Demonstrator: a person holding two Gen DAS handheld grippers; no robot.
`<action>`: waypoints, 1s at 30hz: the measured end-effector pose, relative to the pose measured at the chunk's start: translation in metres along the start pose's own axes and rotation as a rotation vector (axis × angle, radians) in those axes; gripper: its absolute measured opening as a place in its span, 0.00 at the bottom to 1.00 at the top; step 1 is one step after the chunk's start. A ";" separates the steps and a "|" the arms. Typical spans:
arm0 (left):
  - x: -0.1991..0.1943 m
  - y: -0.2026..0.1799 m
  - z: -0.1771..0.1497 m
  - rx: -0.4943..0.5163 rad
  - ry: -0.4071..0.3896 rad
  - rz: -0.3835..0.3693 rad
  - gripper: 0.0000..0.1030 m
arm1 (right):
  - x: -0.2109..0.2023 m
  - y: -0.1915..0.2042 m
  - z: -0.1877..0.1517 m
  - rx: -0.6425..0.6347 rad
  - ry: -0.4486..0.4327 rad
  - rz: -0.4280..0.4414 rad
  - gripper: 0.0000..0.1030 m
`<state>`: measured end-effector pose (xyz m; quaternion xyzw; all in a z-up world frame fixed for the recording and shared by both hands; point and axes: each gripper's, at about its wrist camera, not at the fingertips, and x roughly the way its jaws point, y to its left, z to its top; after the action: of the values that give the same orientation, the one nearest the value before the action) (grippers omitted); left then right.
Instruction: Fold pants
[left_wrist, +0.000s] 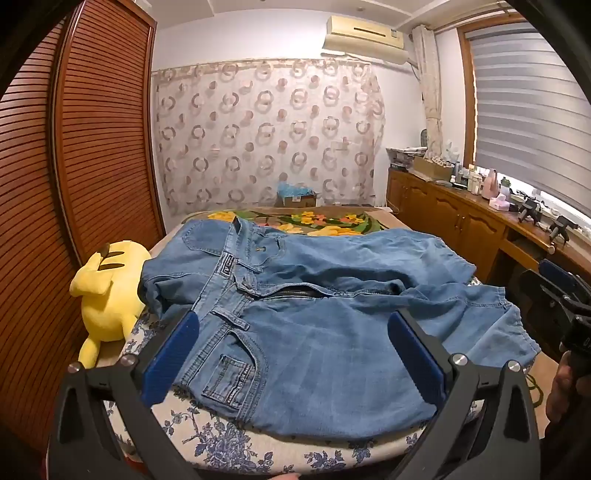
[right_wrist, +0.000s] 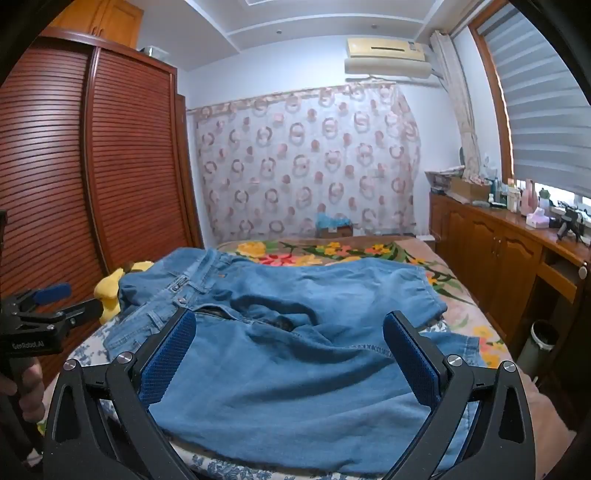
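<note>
My left gripper (left_wrist: 291, 354) stands as wide as it goes, blue pads spread apart with nothing pinched between them; it hangs just above the near edge of the jeans (left_wrist: 306, 321), over the front pocket and waistband end. My right gripper (right_wrist: 290, 356) is likewise fully spread and holds nothing, poised over the leg part of the jeans (right_wrist: 295, 350). From the left camera I can see the right gripper's body at the far right edge, a hand wrapped round its handle; from the right camera the left gripper shows at the left edge, a hand on its grip as well. The jeans lie unfolded and rumpled across the bed (left_wrist: 221, 439), waistband toward the wardrobe side, fly open, legs running off toward the cabinet side, one leg lapping over the other. A yellow plush toy (left_wrist: 107, 295) lies just beside the waistband of the jeans, between them and the wooden slatted wardrobe (left_wrist: 92, 147). Beyond the jeans a flowered blanket (left_wrist: 295, 219) covers the far part of the bed, and past that hangs a patterned curtain (left_wrist: 266, 136). On the other side of the jeans from the toy runs a low wooden cabinet (left_wrist: 454, 218) crowded with bottles, under a window blind (left_wrist: 528, 107).
</note>
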<state>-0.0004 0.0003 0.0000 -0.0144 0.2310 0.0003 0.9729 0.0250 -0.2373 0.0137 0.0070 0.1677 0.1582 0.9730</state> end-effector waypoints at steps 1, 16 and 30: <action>0.000 0.000 0.000 0.002 0.002 0.000 1.00 | 0.000 0.000 0.000 -0.005 0.001 -0.002 1.00; 0.001 0.004 -0.002 0.015 0.010 0.002 1.00 | -0.001 0.001 0.000 0.005 -0.008 0.003 1.00; 0.001 0.002 0.000 0.018 0.007 0.003 1.00 | -0.001 0.001 -0.001 0.009 -0.010 0.003 1.00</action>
<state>0.0000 0.0027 -0.0007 -0.0053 0.2343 -0.0004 0.9722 0.0231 -0.2364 0.0135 0.0123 0.1634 0.1590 0.9736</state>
